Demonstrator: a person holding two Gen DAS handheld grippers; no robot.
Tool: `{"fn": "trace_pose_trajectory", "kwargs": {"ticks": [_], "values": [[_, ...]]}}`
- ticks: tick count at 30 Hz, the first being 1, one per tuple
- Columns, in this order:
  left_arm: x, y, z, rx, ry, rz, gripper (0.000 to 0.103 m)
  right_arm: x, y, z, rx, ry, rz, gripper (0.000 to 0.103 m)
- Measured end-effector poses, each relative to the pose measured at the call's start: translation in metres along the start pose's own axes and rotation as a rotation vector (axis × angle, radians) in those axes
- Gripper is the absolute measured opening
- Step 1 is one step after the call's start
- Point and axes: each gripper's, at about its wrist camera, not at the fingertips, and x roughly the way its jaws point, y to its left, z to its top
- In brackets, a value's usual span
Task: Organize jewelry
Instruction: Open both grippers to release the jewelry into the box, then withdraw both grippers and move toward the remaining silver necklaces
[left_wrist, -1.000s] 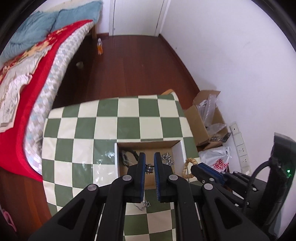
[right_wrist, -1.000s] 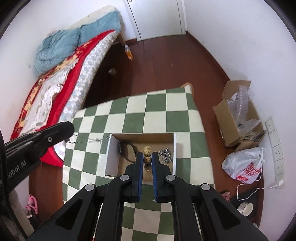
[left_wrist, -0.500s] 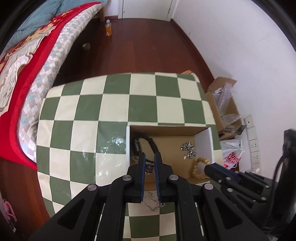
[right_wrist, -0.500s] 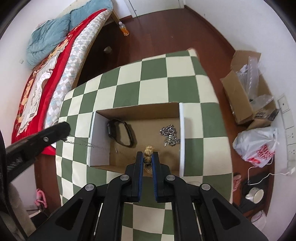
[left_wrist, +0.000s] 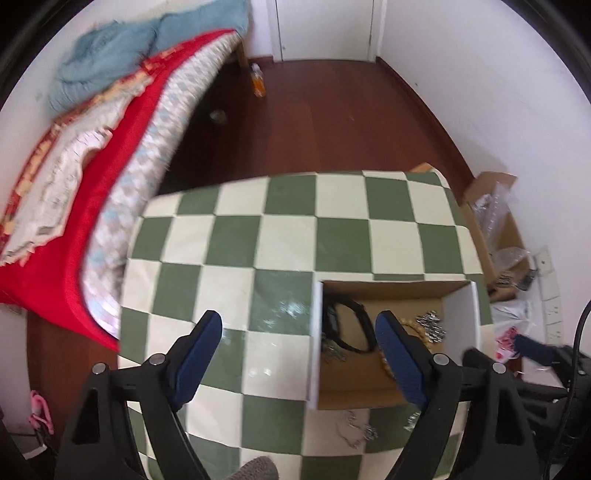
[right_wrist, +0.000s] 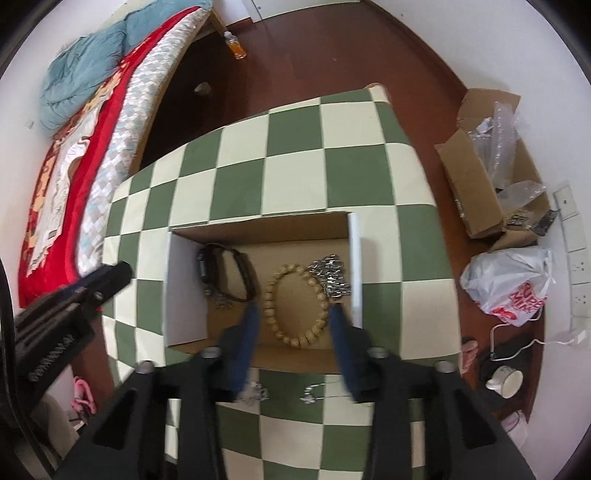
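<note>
Jewelry lies in the open cardboard box (right_wrist: 258, 229) on the checkered desk (right_wrist: 295, 147): we see a beaded bracelet (right_wrist: 297, 304) flat on its floor, a black watch (right_wrist: 225, 273) to its left and a silver chain (right_wrist: 332, 275) by the right wall. Our right claw (right_wrist: 293, 317) hangs over the bracelet, fingers spread, empty. Our left claw (left_wrist: 297, 330) is spread wide too, straddling the box's left wall. More chain bits (right_wrist: 255, 395) lie on the desk just before the box.

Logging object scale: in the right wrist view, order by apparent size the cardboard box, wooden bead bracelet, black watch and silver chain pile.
1. Cardboard box
2. Wooden bead bracelet and black watch: look alike
3. Silver chain pile
</note>
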Motion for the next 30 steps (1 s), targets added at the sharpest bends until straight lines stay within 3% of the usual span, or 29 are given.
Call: {"fn": "trace_pose_trajectory", "kwargs": {"ticks": [3, 8, 17, 30], "values": [[0.003, 0.002, -0.008, 0.012, -0.010, 0.053, 0.103, -0.001, -0.001, -0.004, -0.025, -0.014, -0.091, 0.090], [0.009, 0.007, -0.029, -0.009, -0.017, 0.063, 0.103, 0.008, 0.000, -0.019, -0.063, -0.028, -0.195, 0.103], [-0.002, 0.014, -0.053, -0.049, -0.076, 0.074, 0.103, 0.008, 0.002, -0.042, -0.067, -0.075, -0.211, 0.103], [-0.063, 0.020, -0.095, -0.044, -0.195, 0.086, 0.103, -0.044, 0.017, -0.082, -0.095, -0.224, -0.214, 0.103]]}}
